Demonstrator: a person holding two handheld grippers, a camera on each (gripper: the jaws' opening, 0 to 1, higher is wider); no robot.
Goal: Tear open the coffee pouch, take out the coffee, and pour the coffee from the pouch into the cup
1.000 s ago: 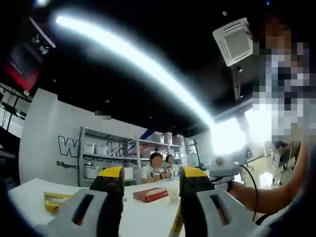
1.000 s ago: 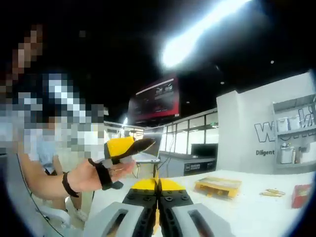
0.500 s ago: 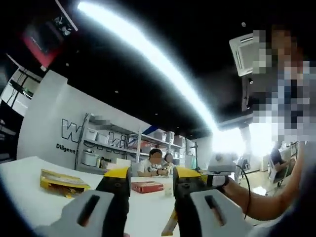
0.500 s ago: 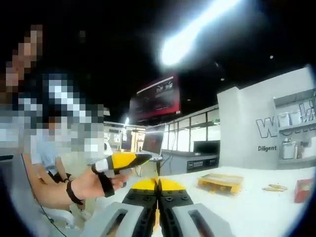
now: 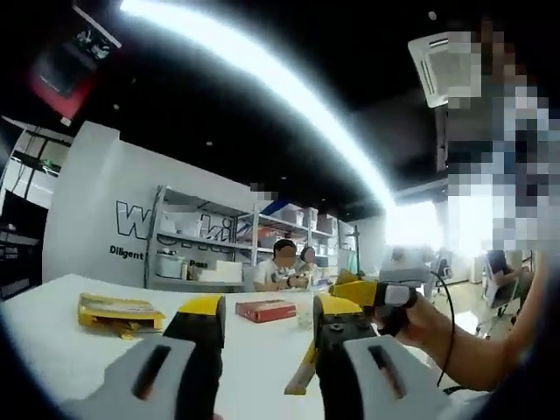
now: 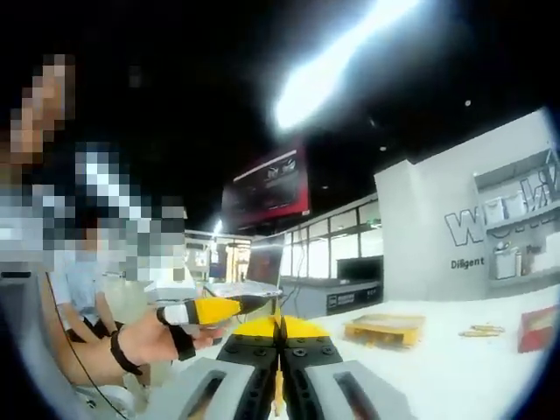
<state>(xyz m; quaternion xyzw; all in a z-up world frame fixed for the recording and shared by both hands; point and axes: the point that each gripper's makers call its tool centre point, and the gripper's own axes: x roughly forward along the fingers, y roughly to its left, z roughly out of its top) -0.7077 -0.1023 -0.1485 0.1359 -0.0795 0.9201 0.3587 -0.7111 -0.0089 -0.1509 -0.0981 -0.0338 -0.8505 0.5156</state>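
My right gripper [image 6: 279, 325] is shut, and a thin yellow strip of the coffee pouch [image 6: 278, 391] shows in the seam between its jaws. In the left gripper view that pouch [image 5: 300, 378] hangs as a slanted yellow strip just beside my left gripper's right jaw. A hand holds the right gripper [image 5: 372, 294] there, close on the right. My left gripper [image 5: 269, 308] is open, with only white table between its jaws. In the right gripper view the left gripper [image 6: 219, 309] lies nearly level in a strapped hand. A small pale cup [image 5: 304, 316] seems to stand by the red box.
On the white table [image 5: 52, 341] lie a yellow box [image 5: 116, 311], a red box [image 5: 265, 310] and loose sticks [image 6: 479, 332]. Two people [image 5: 286, 262] sit behind the table before shelves [image 5: 197, 254]. A laptop [image 6: 252, 273] stands at the table's far end.
Both views have shifted with the hands. In the right gripper view the left gripper has sunk and levelled out; in the left gripper view the right gripper has come nearer.
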